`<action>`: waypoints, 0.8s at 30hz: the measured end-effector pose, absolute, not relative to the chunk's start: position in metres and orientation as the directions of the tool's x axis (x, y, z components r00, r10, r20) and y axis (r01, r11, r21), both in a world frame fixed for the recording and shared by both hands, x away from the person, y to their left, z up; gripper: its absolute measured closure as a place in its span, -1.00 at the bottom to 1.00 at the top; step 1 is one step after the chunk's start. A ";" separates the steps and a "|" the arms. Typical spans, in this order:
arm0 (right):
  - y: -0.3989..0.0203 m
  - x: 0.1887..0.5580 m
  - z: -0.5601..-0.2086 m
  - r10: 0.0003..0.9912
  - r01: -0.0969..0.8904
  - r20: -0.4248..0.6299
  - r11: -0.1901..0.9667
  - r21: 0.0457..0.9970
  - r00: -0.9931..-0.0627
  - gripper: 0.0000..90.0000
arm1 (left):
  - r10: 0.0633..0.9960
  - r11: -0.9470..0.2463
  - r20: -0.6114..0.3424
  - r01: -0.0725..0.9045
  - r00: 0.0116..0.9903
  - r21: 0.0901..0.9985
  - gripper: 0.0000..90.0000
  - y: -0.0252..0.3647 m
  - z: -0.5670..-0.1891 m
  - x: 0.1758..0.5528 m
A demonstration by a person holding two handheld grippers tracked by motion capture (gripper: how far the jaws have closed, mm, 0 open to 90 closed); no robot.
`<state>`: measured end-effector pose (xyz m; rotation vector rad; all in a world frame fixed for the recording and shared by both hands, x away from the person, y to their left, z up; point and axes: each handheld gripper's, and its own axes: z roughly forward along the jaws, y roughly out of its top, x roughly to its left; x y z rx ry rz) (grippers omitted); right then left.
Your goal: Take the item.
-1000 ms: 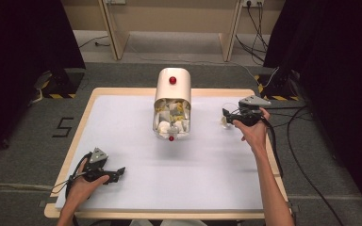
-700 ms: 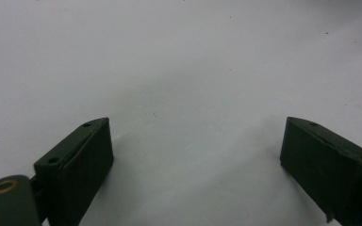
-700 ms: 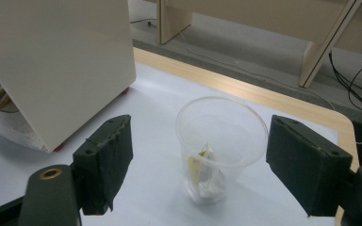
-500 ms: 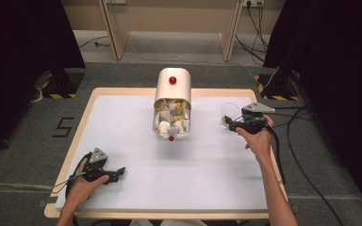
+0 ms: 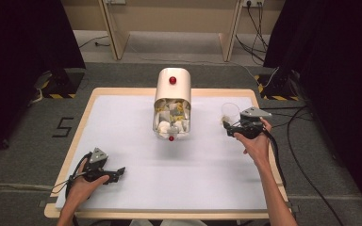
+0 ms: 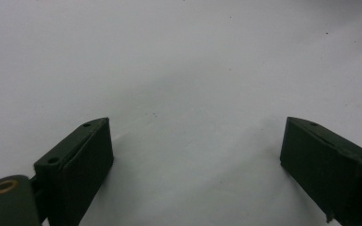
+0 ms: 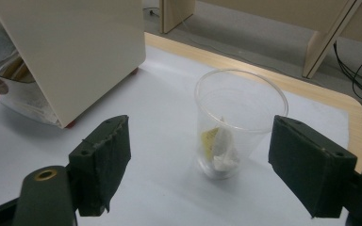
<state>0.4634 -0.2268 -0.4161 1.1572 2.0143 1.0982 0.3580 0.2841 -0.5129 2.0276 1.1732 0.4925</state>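
Standing upright, clear cup, mouth up, between open right tongs.

Clear plastic cup upright on white tabletop (small white-and-yellow packet inside), near beige dispenser

High view looks down on the table (both gripper views skim it closely).
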 end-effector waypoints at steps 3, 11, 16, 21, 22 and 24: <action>-0.225 0.461 -0.417 0.881 0.417 -0.076 0.295 0.860 -0.468 -0.51 | 0.859 -0.317 -0.032 0.580 0.510 0.751 -0.80 0.284 -0.513 0.358; -0.225 0.452 -0.419 0.886 0.430 -0.054 0.276 0.860 -0.461 -0.52 | 0.859 -0.317 -0.031 0.580 0.510 0.751 -0.80 0.284 -0.513 0.358; -0.225 0.448 -0.423 0.884 0.436 -0.052 0.280 0.856 -0.465 -0.52 | 0.859 -0.317 -0.031 0.580 0.510 0.751 -0.80 0.284 -0.513 0.358; -0.225 0.446 -0.427 0.883 0.445 -0.045 0.280 0.851 -0.468 -0.53 | 0.859 -0.317 -0.031 0.580 0.510 0.751 -0.80 0.284 -0.513 0.358; -0.225 0.446 -0.427 0.882 0.444 -0.046 0.280 0.851 -0.469 -0.52 | 0.859 -0.317 -0.031 0.580 0.510 0.751 -0.80 0.284 -0.513 0.358; -0.226 0.445 -0.428 0.882 0.447 -0.041 0.278 0.850 -0.470 -0.52 | 0.859 -0.317 -0.031 0.579 0.510 0.751 -0.80 0.284 -0.513 0.358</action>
